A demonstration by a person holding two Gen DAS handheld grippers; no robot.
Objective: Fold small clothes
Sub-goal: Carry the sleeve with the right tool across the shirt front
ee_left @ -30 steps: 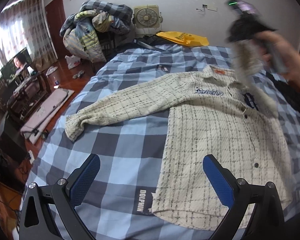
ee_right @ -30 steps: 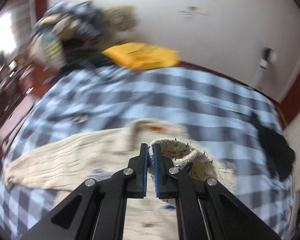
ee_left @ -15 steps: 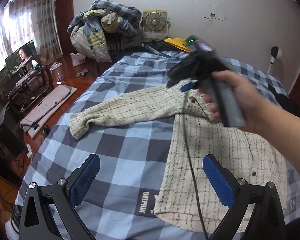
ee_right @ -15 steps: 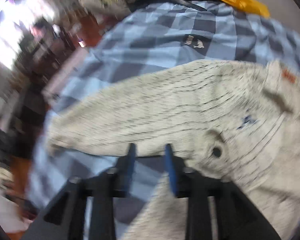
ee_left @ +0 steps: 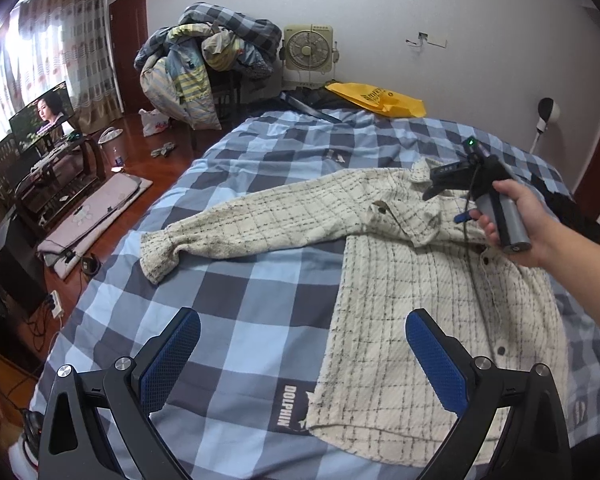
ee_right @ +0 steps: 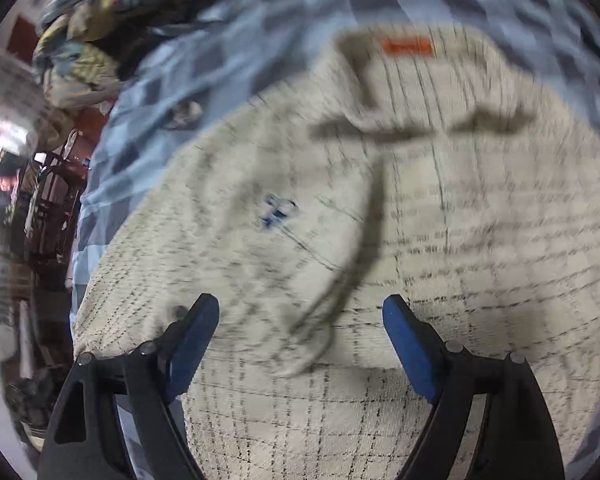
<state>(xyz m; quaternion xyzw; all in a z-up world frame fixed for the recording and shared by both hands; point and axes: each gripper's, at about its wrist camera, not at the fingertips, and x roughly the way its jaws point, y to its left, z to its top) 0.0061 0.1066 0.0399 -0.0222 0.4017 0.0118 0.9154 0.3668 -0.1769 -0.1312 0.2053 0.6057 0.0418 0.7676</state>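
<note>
with my right tool (ee_right: pixel 300 334) spread wide and nothing between its blue pads, its jaws having just been opening, i read it as hanging close over the upper chest of the cream checked shirt (ee_left: pixel 428 296), just below the collar with the orange label (ee_right: pixel 407 46). my left tool (ee_left: pixel 300 356) is spread wide too and holds nothing; it hovers over bare bedspread beside the shirt's hem corner, on the side away from the collar.

from the collar outward: the shirt lies on the blue checked bed (ee_left: pixel 236 280), body flat, and the one sleeve (ee_left: pixel 260 220) i can see is stretched away from the collar toward the floor side of the bed, its cuff curled under. part of the front near the collar looks already turned over the chest, with some bunching there.

i judge the cloth to be thick, soft and limp, a woolly weave, light enough for one tool, not slippery and not fragile. it will sag and drag, so i would pinch an edge or a doubled fold: the cuff, the shoulder seam near the collar, or the hem corner.

its long axis runs from collar to hem, collar pointing toward the far wall and hem toward me; the sleeve lies across that line.
</note>
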